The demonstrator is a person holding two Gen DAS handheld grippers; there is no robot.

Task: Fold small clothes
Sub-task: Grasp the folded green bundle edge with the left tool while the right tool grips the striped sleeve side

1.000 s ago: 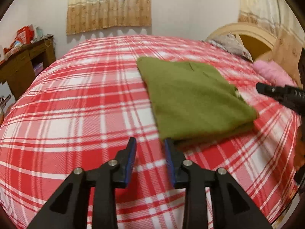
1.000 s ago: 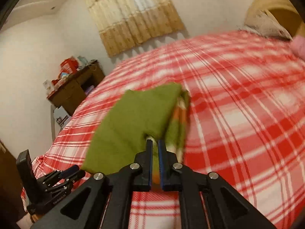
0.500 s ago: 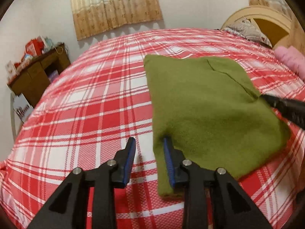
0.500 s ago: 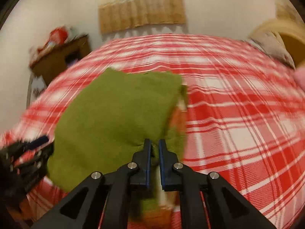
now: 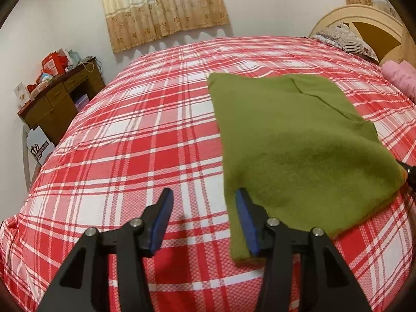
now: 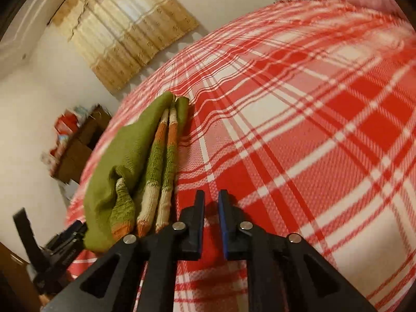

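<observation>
**Fold laid down, both grippers letting go**

Nearest in the left wrist view, the left gripper [image 5: 201, 218] stands about half open, its jaws having just widened. Its right finger lies under the near corner of the sweater [image 5: 293, 153]; the left finger is over bare bedspread [image 5: 130, 156], so nothing is pinched.

In the right wrist view, the right gripper [image 6: 210, 208] shows a narrow gap, its jaws just eased apart. Nothing sits between them — only plaid below. The sweater lies at ten o'clock of them, just beside, its striped inner layers stacked and showing at the edge.

Further off, the green fold runs toward twelve o'clock, flat on the bed; a pillow [image 5: 345, 39] lies at two o'clock.

Risks, as I judge: the left finger under the corner could drag it on withdrawal and skew the fold — and the loose striped layers could slide apart if nudged.
</observation>
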